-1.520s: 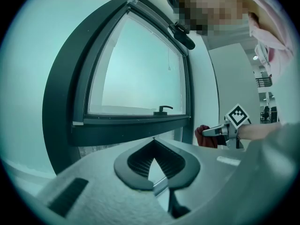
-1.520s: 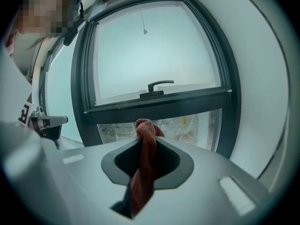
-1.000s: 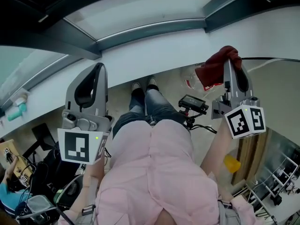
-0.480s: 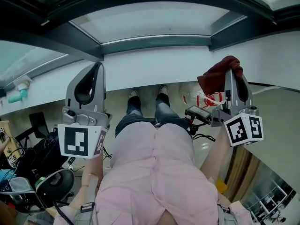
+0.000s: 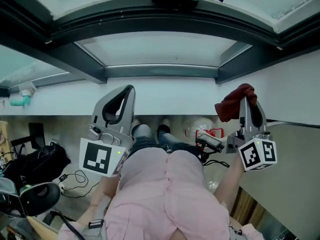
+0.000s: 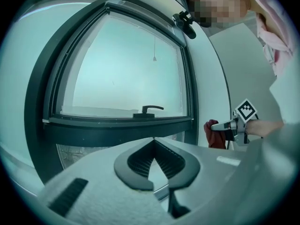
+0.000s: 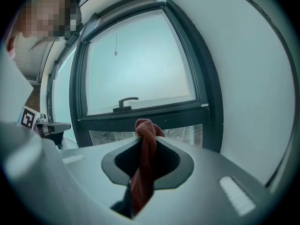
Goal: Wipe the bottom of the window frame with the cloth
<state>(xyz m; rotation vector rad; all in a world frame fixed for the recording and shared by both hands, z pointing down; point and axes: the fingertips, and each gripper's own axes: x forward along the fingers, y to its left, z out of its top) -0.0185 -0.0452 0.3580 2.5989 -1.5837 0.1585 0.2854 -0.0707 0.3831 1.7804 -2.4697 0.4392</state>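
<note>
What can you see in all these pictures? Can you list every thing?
Window frame: one, dark grey, set in the wall ahead.
Window handle: one, black, on the frame's middle bar.
Wall: white, around and below the window.
Cloth: one, dark red, pinched in the right gripper.
Bag: one, black, on the floor at the left.
Cables: a few, black, on the floor near the bag.
Left gripper: grey, jaws together, holding nothing.
Right gripper: grey, jaws closed on the cloth.
Shirt: pink, on the person, bottom of the head view.
</note>
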